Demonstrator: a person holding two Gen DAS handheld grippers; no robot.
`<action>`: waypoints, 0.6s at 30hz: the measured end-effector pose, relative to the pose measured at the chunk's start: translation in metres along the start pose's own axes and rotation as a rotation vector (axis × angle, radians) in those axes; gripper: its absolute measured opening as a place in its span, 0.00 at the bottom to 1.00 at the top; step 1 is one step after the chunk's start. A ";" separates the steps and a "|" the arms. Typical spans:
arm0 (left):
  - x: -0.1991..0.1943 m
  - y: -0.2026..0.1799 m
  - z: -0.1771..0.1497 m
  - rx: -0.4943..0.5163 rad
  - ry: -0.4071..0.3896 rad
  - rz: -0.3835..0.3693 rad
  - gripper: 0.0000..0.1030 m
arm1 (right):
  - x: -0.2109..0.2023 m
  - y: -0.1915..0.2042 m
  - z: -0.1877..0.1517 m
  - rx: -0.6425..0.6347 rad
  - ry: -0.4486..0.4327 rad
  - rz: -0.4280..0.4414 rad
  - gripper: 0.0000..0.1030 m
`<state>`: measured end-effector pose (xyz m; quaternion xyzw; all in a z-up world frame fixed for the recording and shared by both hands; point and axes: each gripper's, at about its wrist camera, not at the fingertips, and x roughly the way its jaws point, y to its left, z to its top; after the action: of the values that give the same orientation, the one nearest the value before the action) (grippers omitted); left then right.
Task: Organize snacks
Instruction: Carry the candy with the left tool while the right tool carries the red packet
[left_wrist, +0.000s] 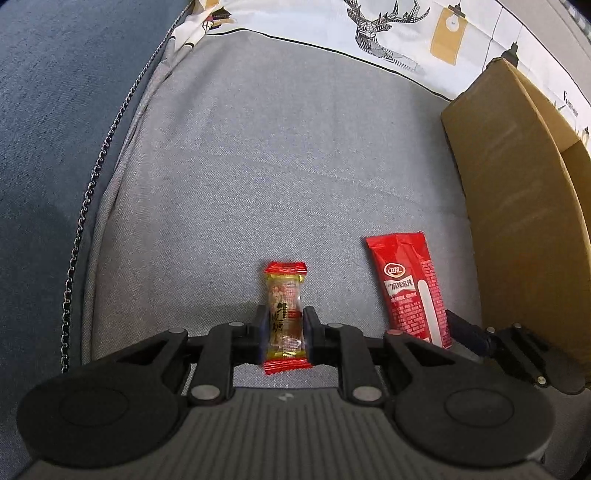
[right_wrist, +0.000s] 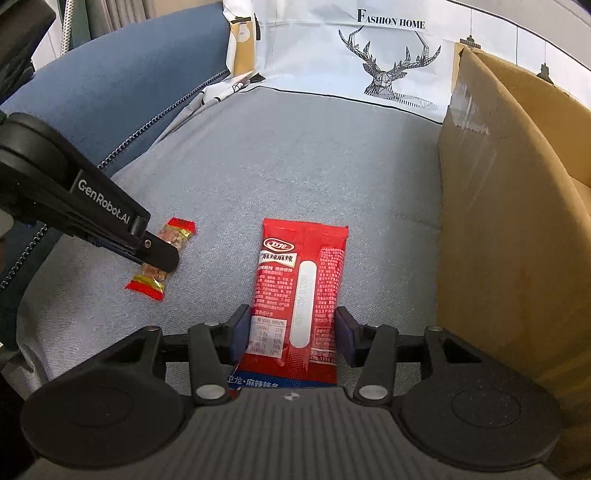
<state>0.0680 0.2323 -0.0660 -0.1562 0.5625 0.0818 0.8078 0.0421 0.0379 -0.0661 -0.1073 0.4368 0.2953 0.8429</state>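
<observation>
Even soft daylight, sharp focus, fisheye-bent edges.

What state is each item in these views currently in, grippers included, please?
Left gripper: shut on the small candy.
Small candy: lying on the grey cushion, pinched at its middle.
Right gripper: jaws either side of the red snack packet, pads close to its edges; contact unclear.
Red snack packet: sealed, lying flat, back side up.
Cardboard box: standing beside the packet; its flap is up and its inside is hidden.
</observation>
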 end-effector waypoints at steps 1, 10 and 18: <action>0.000 0.000 0.000 0.003 0.000 0.002 0.20 | 0.002 -0.001 0.002 -0.001 0.001 0.000 0.51; 0.000 -0.002 -0.003 0.015 0.000 0.015 0.22 | 0.002 0.000 0.001 -0.017 -0.001 -0.002 0.51; -0.001 -0.009 -0.003 0.040 -0.015 0.026 0.18 | -0.001 0.003 0.002 -0.027 -0.025 -0.025 0.46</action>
<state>0.0673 0.2228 -0.0647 -0.1320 0.5600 0.0823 0.8137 0.0413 0.0404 -0.0639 -0.1206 0.4209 0.2917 0.8504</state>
